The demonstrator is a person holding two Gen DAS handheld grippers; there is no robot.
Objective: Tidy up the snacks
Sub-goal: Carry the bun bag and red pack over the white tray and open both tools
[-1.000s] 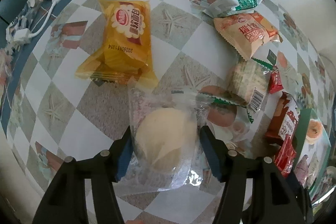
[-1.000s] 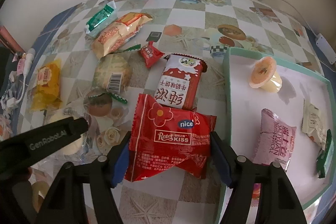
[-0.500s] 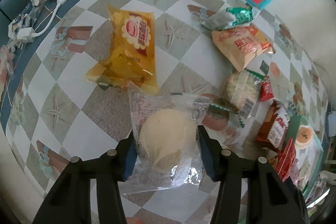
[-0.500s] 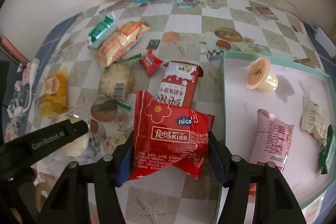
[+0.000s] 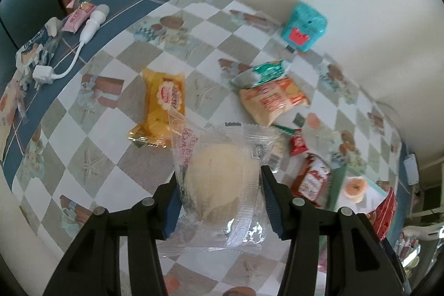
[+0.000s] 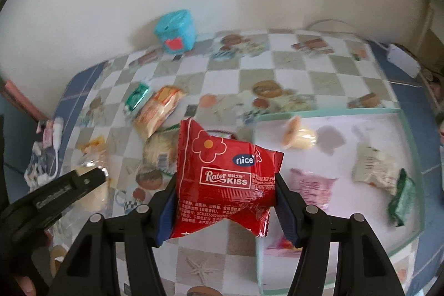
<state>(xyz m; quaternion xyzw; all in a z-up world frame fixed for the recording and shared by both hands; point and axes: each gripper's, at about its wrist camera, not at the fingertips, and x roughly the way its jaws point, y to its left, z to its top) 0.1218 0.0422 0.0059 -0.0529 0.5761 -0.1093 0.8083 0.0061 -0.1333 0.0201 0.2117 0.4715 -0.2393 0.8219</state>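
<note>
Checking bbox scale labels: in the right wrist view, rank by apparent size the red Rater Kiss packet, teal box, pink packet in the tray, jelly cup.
1. Red Rater Kiss packet, inflated by nearness to the camera
2. Pink packet
3. Teal box, close to the pink packet, unsure
4. Jelly cup, blurred

My left matte-black plastic two-finger tool (image 5: 219, 201) carries blue rubber pads (image 5: 270, 201) and round silver pivot screws. My right tool (image 6: 224, 207) is identical. White lettering marks the left tool's side, blurred beyond reading.
</note>
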